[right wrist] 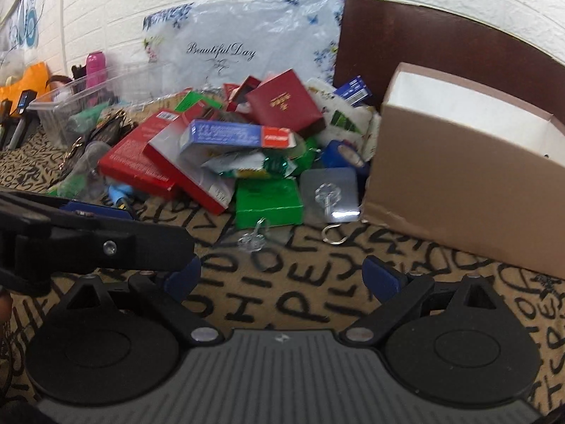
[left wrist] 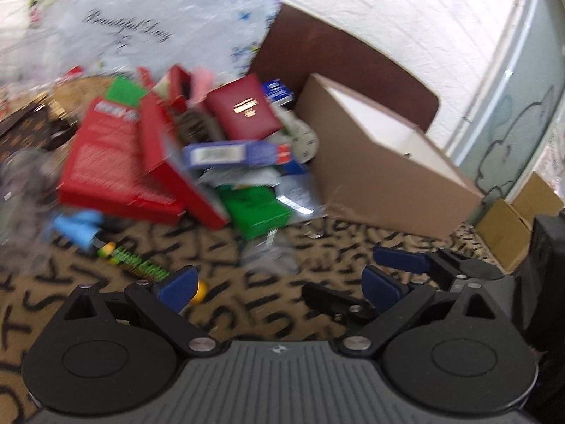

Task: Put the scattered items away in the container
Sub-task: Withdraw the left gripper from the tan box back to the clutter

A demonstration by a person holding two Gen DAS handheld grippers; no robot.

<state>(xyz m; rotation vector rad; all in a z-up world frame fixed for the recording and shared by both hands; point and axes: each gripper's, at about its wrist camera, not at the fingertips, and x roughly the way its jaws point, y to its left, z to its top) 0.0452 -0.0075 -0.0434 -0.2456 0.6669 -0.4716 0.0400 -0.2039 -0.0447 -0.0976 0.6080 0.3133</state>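
Observation:
A pile of scattered items lies on the letter-print cloth: red boxes, a maroon box, a blue carton, a green box, a clear hook pad. An open brown cardboard box stands right of the pile. My left gripper is open and empty, low over the cloth in front of the pile. My right gripper is open and empty too; it also shows in the left wrist view.
A clear plastic tub with a pink bottle stands at the far left. A floral plastic bag leans on the white brick wall. A green-yellow pen and blue item lie near the left fingers. Small cartons sit at right.

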